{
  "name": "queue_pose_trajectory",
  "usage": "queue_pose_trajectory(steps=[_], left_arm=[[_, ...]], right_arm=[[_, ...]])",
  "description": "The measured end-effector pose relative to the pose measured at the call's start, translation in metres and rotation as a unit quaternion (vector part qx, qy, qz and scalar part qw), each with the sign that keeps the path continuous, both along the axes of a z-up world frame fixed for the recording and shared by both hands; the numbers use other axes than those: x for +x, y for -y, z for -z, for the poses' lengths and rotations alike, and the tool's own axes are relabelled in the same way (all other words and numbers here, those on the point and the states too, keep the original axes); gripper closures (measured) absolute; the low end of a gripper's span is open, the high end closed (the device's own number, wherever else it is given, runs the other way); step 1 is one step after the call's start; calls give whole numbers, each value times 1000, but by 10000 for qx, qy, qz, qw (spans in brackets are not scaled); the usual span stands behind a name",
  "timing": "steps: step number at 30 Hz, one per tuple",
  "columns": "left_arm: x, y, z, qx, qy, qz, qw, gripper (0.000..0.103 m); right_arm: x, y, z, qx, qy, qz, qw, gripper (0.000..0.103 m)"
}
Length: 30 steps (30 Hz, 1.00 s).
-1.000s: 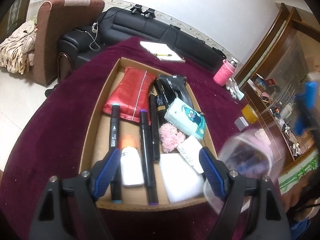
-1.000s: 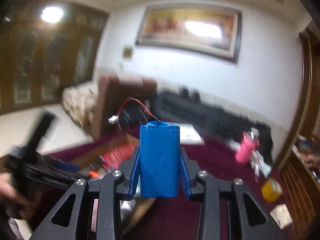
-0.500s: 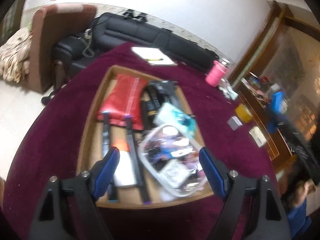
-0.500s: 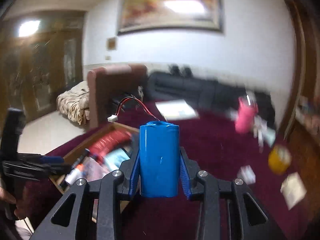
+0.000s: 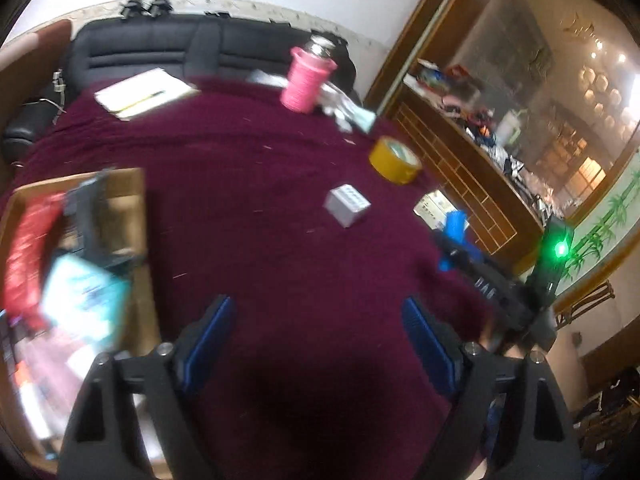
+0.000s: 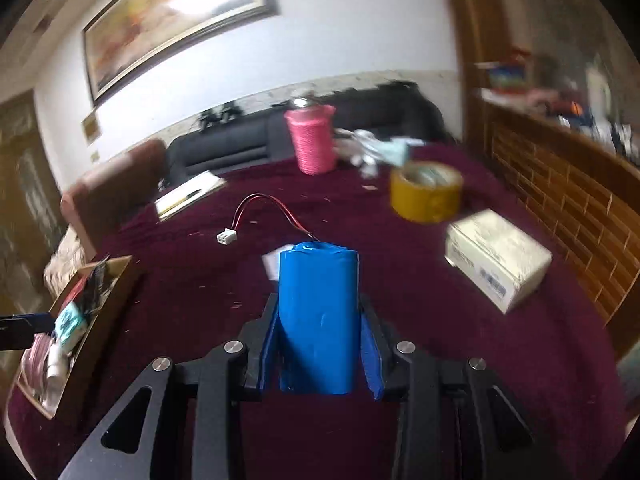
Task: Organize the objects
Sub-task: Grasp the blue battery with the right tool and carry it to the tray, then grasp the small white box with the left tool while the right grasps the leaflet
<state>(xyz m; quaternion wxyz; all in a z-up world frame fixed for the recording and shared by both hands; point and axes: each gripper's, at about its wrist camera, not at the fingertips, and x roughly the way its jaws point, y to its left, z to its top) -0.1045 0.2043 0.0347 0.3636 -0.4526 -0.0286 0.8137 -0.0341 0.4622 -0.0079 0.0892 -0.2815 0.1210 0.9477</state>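
Left gripper (image 5: 316, 344): fingers spread wide, nothing between them, only bare maroon surface (image 5: 256, 184) under the gap. Its view has swung right since a second ago. Then the cardboard tray (image 5: 136, 216) sat dead centre between the fingers; now it's off at the left edge, blurred, with the red pouch (image 5: 28, 248) and teal packet (image 5: 80, 300) still in it. The clear container that blurred past half a second ago now can't be made out. Jaws have just opened a touch further, still empty.

Right gripper (image 6: 320, 344): fingers clamped on the blue battery pack (image 6: 318, 320), upright between the pads, red/black lead and white plug (image 6: 224, 236) looping off the top. Same grip as a second ago. Its view has dropped from wall and painting to the surface: yellow tape roll (image 6: 426, 192), white box (image 6: 498, 260), pink-sleeved bottle (image 6: 312, 140), notepad (image 6: 188, 196), tray at far left.

Left view also shows the right gripper with the battery pack at right, above the surface edge near the small grey box (image 5: 346, 204).
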Motion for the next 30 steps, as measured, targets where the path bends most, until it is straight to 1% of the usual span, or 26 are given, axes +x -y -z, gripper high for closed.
queue_pose_trajectory(steps=[1, 2, 3, 4, 5, 6, 7, 8, 10, 11, 13, 15, 16, 17, 19, 20, 21, 23, 24, 25, 26, 29, 30], left_arm=[[-6, -16, 3, -2, 118, 56, 9999, 18], [-16, -39, 10, -13, 295, 58, 9995, 18], [-24, -54, 14, -30, 343, 56, 9994, 18], [-31, -70, 19, -68, 373, 101, 9992, 18], [-43, -94, 29, -171, 481, 190, 9985, 18], [-51, -107, 36, -235, 611, 167, 9977, 19], [-61, -117, 45, -263, 827, 92, 9962, 19], [-76, -131, 57, -177, 1251, -18, 9920, 19], [-93, -145, 70, -84, 1607, -334, 9864, 19], [-102, -154, 77, -176, 1682, -558, 9840, 19], [-111, -169, 83, -311, 1639, -738, 9832, 19], [-118, -186, 90, -442, 1594, -796, 9830, 19], [-121, -193, 92, -554, 1553, -772, 9833, 19], [-124, -201, 95, -750, 1411, -804, 9839, 19], [-128, -207, 98, -959, 1193, -960, 9835, 26], [-129, -210, 97, -1106, 944, -994, 9844, 35], [-128, -209, 96, -1237, 829, -979, 9840, 45], [-125, -206, 95, -1338, 634, -870, 9851, 58], [-123, -202, 94, -1339, 608, -828, 9857, 62], [-121, -196, 93, -1266, 633, -773, 9869, 64], [-120, -189, 94, -1176, 701, -727, 9879, 70], [-104, -175, 94, -1261, 536, -599, 9888, 69], [-99, -171, 94, -1276, 533, -568, 9888, 69]], right_arm=[[0, -8, 4, -15, 54, 72, 10000, 65], [1, -18, 6, -210, 69, 63, 9997, 65], [7, -26, 3, -354, -53, 43, 9994, 65], [11, -30, -2, -353, -151, 85, 9992, 65], [14, -32, -5, -260, -209, 169, 9993, 65], [17, -35, -6, -286, -244, 227, 9990, 64], [19, -40, -5, -434, -252, 234, 9985, 64], [19, -44, -4, -606, -234, 228, 9976, 64], [18, -46, -3, -730, -197, 311, 9967, 64], [20, -48, -3, -757, -219, 365, 9962, 64], [22, -52, -5, -828, -274, 428, 9953, 64], [25, -56, -6, -924, -314, 492, 9940, 64], [26, -58, -6, -981, -329, 503, 9934, 64], [25, -60, -5, -1018, -335, 506, 9929, 64], [24, -62, -4, -1047, -303, 535, 9926, 64], [24, -64, -3, -1079, -279, 558, 9922, 64], [24, -66, -1, -1135, -253, 575, 9915, 64], [23, -69, 1, -1231, -221, 556, 9906, 64], [22, -69, 2, -1236, -184, 551, 9906, 64], [21, -67, 3, -1210, -139, 546, 9911, 64], [18, -65, 5, -1147, -32, 522, 9920, 64], [14, -66, 13, -1082, 221, 571, 9922, 64], [13, -67, 17, -1007, 387, 597, 9924, 64]])
